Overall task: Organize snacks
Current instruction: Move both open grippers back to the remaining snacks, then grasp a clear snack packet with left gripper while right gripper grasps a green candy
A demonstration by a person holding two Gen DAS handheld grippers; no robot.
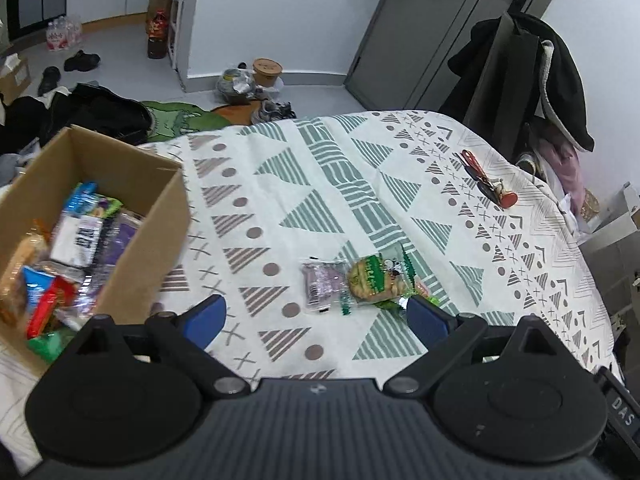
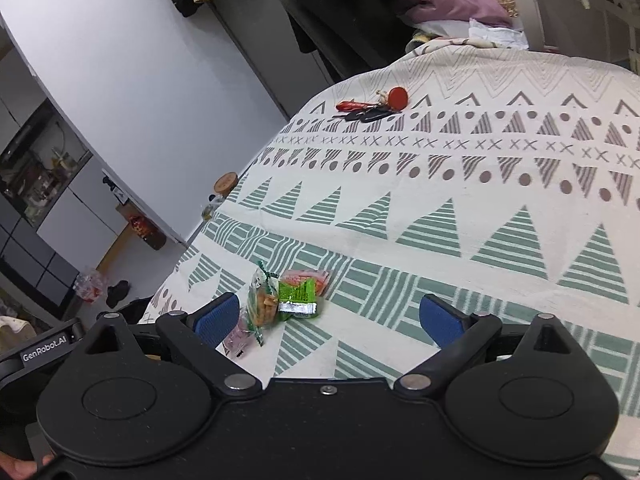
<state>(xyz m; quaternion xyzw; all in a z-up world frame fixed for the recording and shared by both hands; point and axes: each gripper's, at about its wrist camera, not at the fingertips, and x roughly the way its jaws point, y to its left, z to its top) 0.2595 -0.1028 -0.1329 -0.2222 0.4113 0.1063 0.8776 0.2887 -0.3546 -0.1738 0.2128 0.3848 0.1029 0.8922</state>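
A cardboard box [image 1: 132, 184] at the left of the table holds several snack packets. On the patterned tablecloth [image 1: 320, 184] lie a purple packet [image 1: 322, 286] and a green cookie packet [image 1: 378, 280] side by side, just ahead of my open left gripper [image 1: 318, 318], which holds nothing. In the right wrist view the cookie packet [image 2: 264, 304], a bright green packet [image 2: 298, 298], an orange packet [image 2: 310, 278] and the purple packet [image 2: 236, 338] cluster beside the left finger of my open, empty right gripper [image 2: 330, 322].
A bunch of keys with a red tag [image 1: 488, 182] [image 2: 372, 108] lies near the far table edge. A chair draped with dark clothes [image 1: 532, 80] stands behind the table. Bags, shoes and bottles litter the floor [image 1: 100, 64]. The left gripper's body [image 2: 44, 350] shows at lower left.
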